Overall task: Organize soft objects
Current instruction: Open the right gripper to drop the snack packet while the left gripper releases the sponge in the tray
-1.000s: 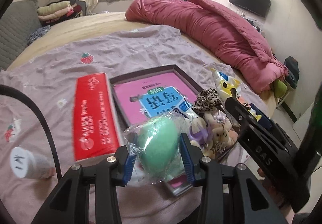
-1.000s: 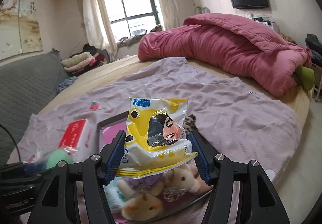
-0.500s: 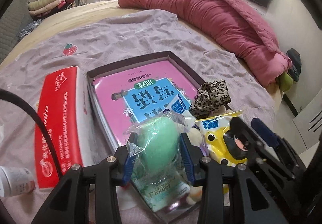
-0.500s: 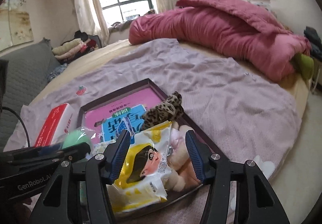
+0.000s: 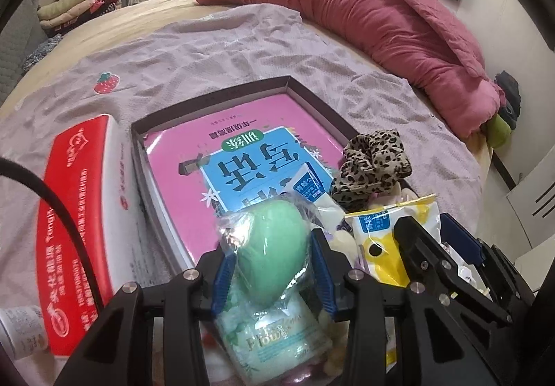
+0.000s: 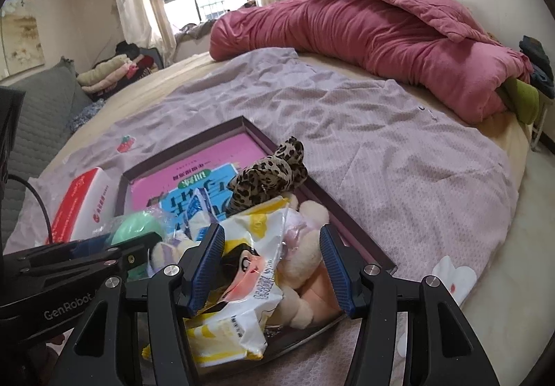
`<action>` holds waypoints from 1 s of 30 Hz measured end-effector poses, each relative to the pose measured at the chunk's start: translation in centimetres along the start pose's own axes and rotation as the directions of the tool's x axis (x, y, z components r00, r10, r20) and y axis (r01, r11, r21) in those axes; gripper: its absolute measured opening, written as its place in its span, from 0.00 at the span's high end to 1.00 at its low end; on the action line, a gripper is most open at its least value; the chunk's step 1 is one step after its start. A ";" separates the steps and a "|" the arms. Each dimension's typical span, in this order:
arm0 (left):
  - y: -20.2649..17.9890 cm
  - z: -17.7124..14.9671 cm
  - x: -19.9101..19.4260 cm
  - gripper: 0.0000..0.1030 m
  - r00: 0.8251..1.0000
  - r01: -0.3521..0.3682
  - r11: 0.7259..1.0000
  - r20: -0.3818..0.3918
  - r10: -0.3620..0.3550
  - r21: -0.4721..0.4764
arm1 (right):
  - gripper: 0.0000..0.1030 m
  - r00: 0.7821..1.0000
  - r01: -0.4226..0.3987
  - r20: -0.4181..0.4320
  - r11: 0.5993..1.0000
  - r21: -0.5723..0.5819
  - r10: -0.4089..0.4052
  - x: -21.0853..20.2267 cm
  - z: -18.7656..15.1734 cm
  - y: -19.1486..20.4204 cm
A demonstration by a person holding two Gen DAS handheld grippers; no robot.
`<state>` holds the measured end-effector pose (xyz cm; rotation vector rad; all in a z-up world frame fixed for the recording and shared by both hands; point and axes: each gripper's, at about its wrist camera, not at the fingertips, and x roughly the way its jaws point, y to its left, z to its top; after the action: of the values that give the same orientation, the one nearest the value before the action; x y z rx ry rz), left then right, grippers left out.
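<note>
We are holding the green egg-shaped sponge (image 5: 272, 252), sealed in a clear bag, between the blue pads of the left tool (image 5: 274, 268); the pads are pressing on it from both sides, just above the near end of the dark shallow box (image 5: 312, 98) on the bed. Directly under it a mint packet printed "Flower" (image 5: 277, 337) is lying in the box. The yellow cartoon snack pack (image 6: 242, 268) is resting on the cream plush toys (image 6: 305, 247) at the box's near right corner, between the fingers of the right tool (image 6: 272, 268); the left pad is touching its edge, the right pad is standing clear of it, so the fingers are parted. A leopard-print scrunchie (image 5: 373, 160) is sitting on the right rim, touching the plush. A pink and blue book (image 5: 242, 157) is covering the box floor. Just left of the box a red and white tissue pack (image 5: 79, 229) is lying on the lilac sheet (image 6: 381, 150). A rolled pink duvet (image 6: 381, 28) is lying along the far side.
</note>
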<state>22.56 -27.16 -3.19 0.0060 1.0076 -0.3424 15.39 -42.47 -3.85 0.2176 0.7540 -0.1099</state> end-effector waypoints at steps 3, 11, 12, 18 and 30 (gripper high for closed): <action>0.1 0.3 0.7 0.58 1.000 0.009 1.000 -0.012 -0.009 -0.008 | 0.43 1.000 0.001 -0.006 1.000 0.003 -0.001 0.3 0.0 -0.1; 0.9 0.4 1.1 0.57 0.999 0.046 0.998 -0.025 -0.047 -0.048 | 0.41 1.000 -0.005 -0.016 1.000 -0.004 0.005 0.6 0.0 0.0; 0.9 0.3 1.0 0.57 0.999 0.049 0.998 -0.021 -0.050 -0.051 | 0.40 1.000 -0.005 -0.017 1.000 -0.002 0.005 0.6 0.0 0.0; 1.4 0.0 0.4 0.54 0.998 0.062 0.995 -0.014 -0.063 -0.074 | 0.35 0.999 0.000 -0.037 1.000 0.010 0.000 1.0 0.0 -0.2; 1.2 -0.5 -1.4 0.45 0.998 0.057 0.997 0.031 -0.055 -0.060 | 0.29 0.999 0.003 -0.047 1.000 0.020 -0.002 1.3 -0.1 -0.4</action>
<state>21.79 -25.52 -2.50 -0.0824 0.9898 -0.3621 16.23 -42.91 -4.87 0.2389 0.7998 -0.1146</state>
